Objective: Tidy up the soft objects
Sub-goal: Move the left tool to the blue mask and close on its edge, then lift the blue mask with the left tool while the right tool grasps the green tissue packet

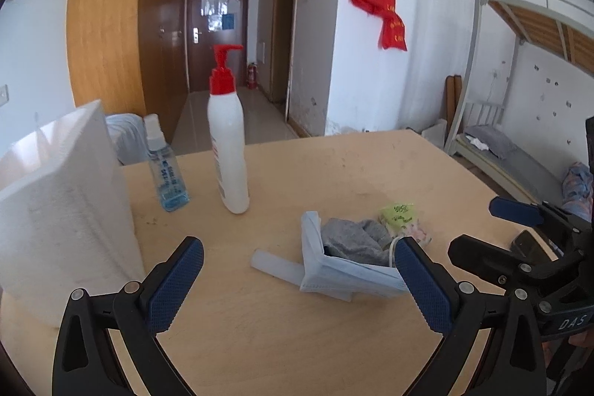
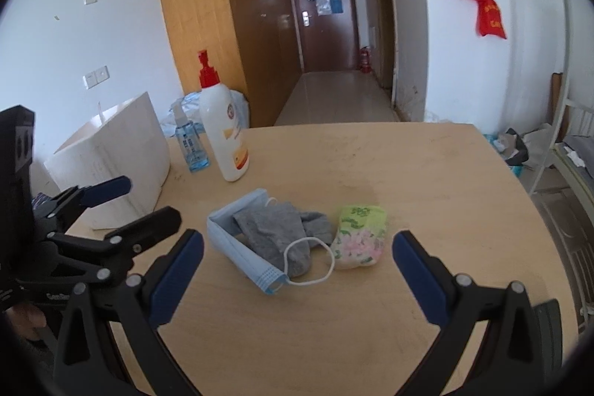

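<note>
A: Where are your claws?
B: Your left claw (image 1: 299,279) and right claw (image 2: 297,275) both hang spread wide, empty, above the wooden table (image 2: 408,173).
A: And the soft things?
B: Crumpled grey sock (image 2: 282,229) lies on the pale blue face mask (image 2: 241,247); green floral tissue packet (image 2: 360,236) just beside.

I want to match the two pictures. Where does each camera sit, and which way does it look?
Left wrist: sits on the left gripper, low over the table, facing the mask and sock; its open fingers and the right gripper show.
Right wrist: sits on the right gripper, facing the same pile; its open fingers and the left gripper show.
Shared: mask, sock, packet, bottles, foam box, door.
</note>
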